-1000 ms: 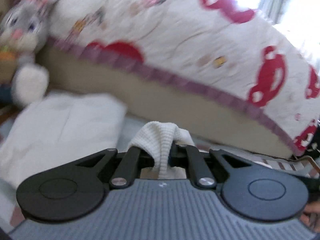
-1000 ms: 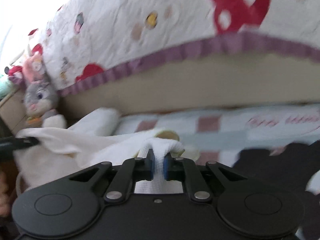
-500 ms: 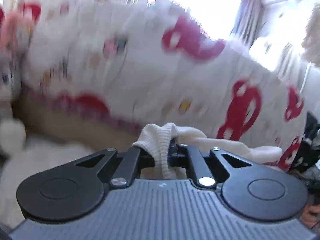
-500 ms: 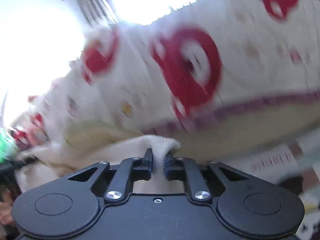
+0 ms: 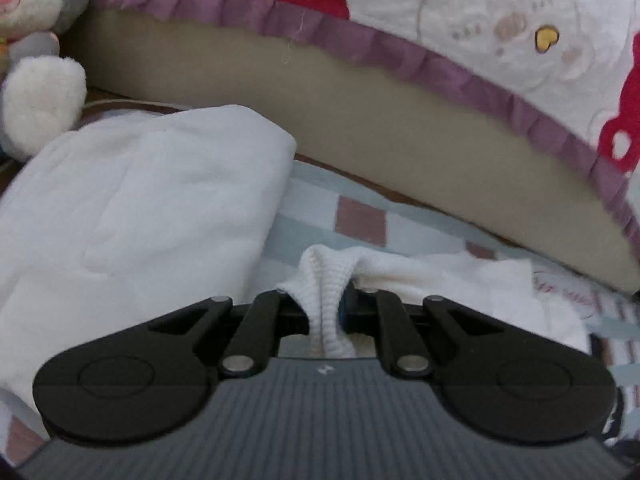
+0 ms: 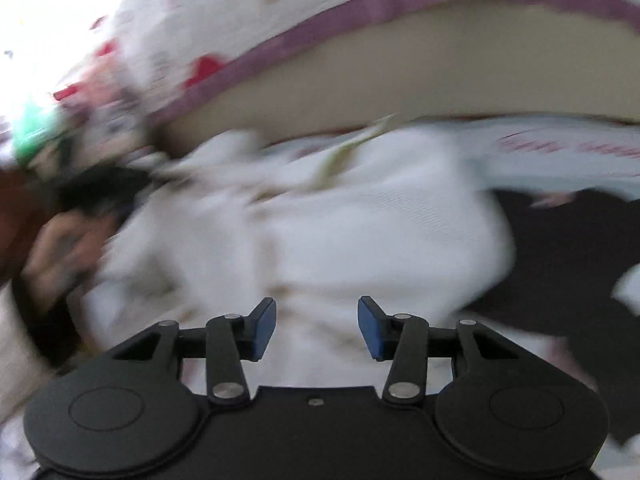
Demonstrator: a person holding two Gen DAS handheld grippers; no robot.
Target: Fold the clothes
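My left gripper (image 5: 326, 304) is shut on a ribbed edge of the white knit garment (image 5: 460, 280), which lies low on the checked bedsheet (image 5: 360, 216) and spreads to the right. My right gripper (image 6: 317, 326) is open and empty, its blue pads (image 6: 264, 330) apart just above the same white garment (image 6: 360, 220), which lies spread on the bed. The right wrist view is motion-blurred. The left gripper and a hand (image 6: 68, 248) show dimly at the left in that view.
A folded white cloth (image 5: 132, 208) lies at the left of the left gripper. A grey plush rabbit (image 5: 36, 36) sits far left. A quilt with red prints and a purple frill (image 5: 400, 52) lies behind. A dark garment (image 6: 568, 248) lies at the right.
Both grippers came down from a raised position to the bed with the garment. My right gripper opened and let go of the garment. My left gripper kept its hold.
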